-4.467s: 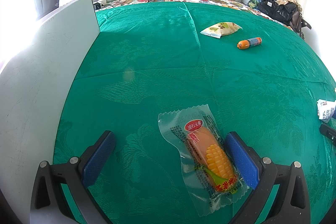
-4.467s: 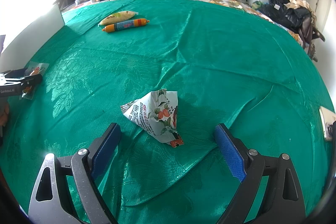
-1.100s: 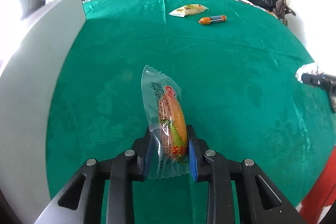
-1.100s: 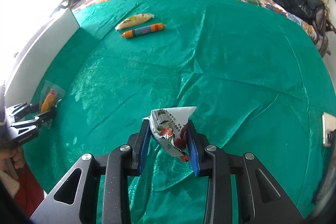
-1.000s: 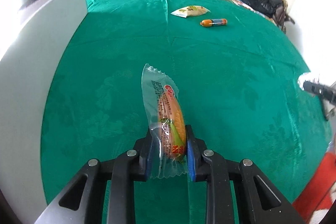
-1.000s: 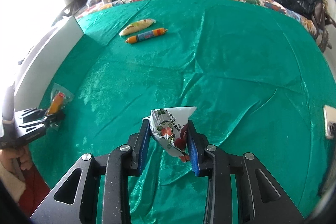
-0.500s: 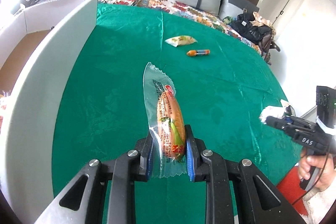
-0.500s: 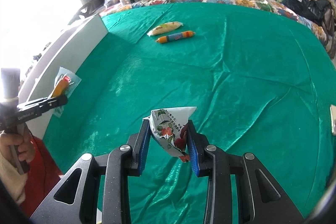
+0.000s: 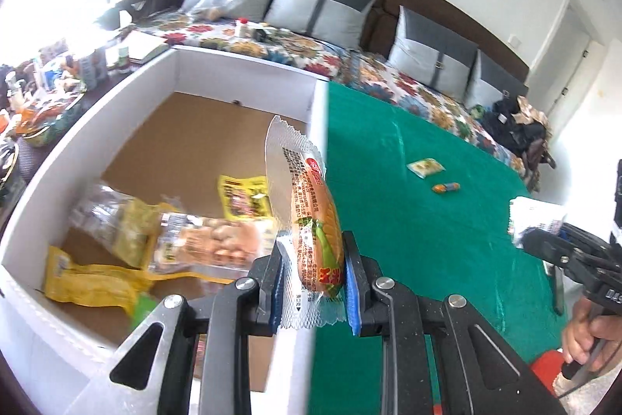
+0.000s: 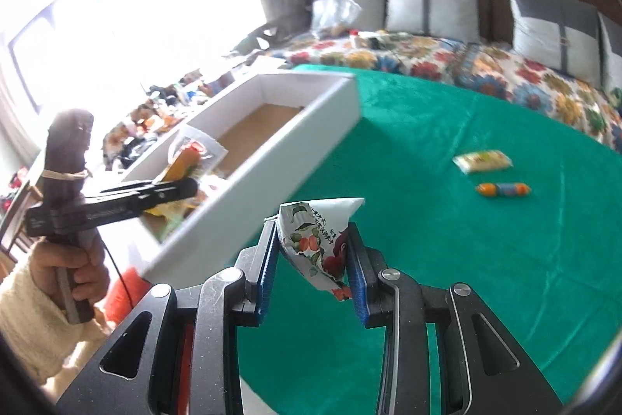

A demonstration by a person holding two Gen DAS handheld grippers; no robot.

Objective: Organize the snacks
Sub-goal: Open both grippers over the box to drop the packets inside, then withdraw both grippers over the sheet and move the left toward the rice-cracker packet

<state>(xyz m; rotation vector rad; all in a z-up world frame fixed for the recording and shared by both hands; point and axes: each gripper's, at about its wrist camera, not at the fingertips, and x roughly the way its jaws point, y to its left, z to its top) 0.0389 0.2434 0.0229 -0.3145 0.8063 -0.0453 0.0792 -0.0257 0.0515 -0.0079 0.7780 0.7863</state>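
the left gripper (image 9: pixel 314 282), clamped on the corn sausage pack (image 9: pixel 311 232), has moved over the white box (image 9: pixel 248 63); the right gripper (image 10: pixel 313 271) still pinches the triangular snack bag (image 10: pixel 317 240) above the green bedspread (image 10: pixel 466 251).

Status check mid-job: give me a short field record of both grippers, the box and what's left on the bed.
left gripper: shut on corn sausage packet, held above the box wall
right gripper: shut on white printed snack bag, over the green bedspread
white box: already holds several snack bags
left on bedspread: pale yellow packet, orange sausage stick
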